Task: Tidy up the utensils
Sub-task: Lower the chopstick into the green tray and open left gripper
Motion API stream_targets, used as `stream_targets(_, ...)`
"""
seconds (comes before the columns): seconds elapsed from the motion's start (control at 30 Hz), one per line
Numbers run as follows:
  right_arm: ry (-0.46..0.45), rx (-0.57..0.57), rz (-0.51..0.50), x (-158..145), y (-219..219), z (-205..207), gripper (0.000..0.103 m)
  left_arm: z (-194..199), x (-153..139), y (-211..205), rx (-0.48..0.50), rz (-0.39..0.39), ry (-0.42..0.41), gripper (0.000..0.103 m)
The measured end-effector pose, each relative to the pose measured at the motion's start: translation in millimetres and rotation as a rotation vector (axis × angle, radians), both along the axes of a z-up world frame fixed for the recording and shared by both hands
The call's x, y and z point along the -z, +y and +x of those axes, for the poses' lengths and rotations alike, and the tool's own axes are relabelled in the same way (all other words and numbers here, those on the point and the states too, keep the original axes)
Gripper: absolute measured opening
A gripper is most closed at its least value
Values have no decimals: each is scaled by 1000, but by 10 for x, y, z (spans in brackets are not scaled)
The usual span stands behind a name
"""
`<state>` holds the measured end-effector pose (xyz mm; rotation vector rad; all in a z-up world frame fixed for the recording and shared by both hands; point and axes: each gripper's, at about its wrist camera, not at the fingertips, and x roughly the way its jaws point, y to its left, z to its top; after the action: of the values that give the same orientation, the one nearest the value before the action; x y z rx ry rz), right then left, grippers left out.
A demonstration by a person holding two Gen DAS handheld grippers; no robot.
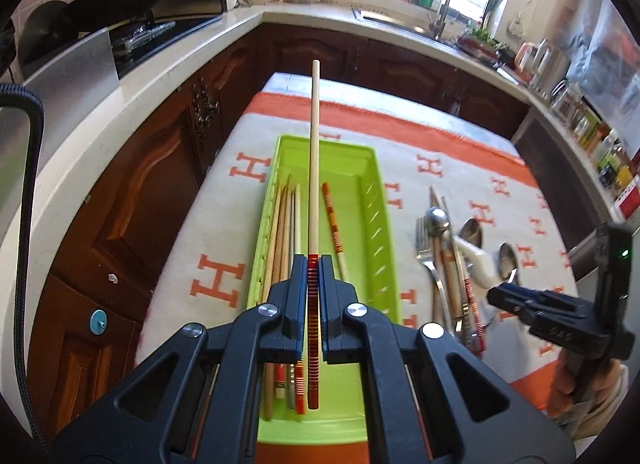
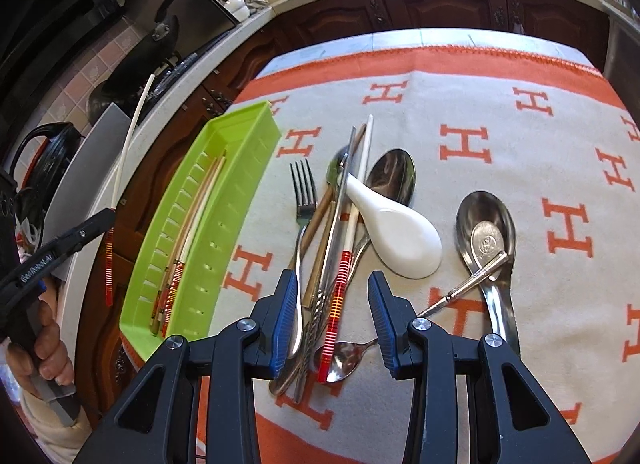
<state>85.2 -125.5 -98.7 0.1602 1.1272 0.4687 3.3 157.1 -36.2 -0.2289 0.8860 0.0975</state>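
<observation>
My left gripper [image 1: 313, 264] is shut on a chopstick [image 1: 313, 167] with a red striped end, held lengthwise above the green tray [image 1: 370, 167]. Several chopsticks [image 1: 286, 223] lie inside the tray. The same held chopstick [image 2: 124, 151] and left gripper [image 2: 108, 215] show at the left of the right wrist view, beside the tray [image 2: 240, 151]. My right gripper [image 2: 333, 292] is open above a pile of utensils: a fork [image 2: 303, 191], a red-ended chopstick [image 2: 340, 292], a white ceramic spoon [image 2: 396, 232] and steel spoons [image 2: 394, 175]. Nothing is pinched between its pads.
A large steel spoon [image 2: 486, 223] with a coin in its bowl lies to the right on the orange-and-white H-patterned cloth [image 2: 520, 123]. Dark wooden cabinets [image 1: 132, 183] and a pale countertop [image 1: 152, 75] surround the table. The right gripper [image 1: 516, 300] appears at the left wrist view's right edge.
</observation>
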Motion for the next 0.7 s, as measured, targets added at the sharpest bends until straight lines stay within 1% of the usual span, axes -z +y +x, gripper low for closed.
stream_targets(0.13,20,10,-19,69,24,46,37,101,228,0,9,0,35,3)
stream_targets(0.17,22,11,-22,89,33,56,35,122,279,-9,10,-3,46,3)
stream_targets(0.27,29,8,-32,127,89,84,31,151,369,-49,15,-16,60,3)
stream_targets(0.43,25,-6,-51,159,241,120,22,109,403,-95,32,-27,59,3)
stream_targets(0.6,-2,-17,-89,194,410,173,17,37,411,-80,31,-53,57,3)
stream_targets(0.7,6,-19,-111,234,486,228,14,8,407,-80,33,-58,52,3)
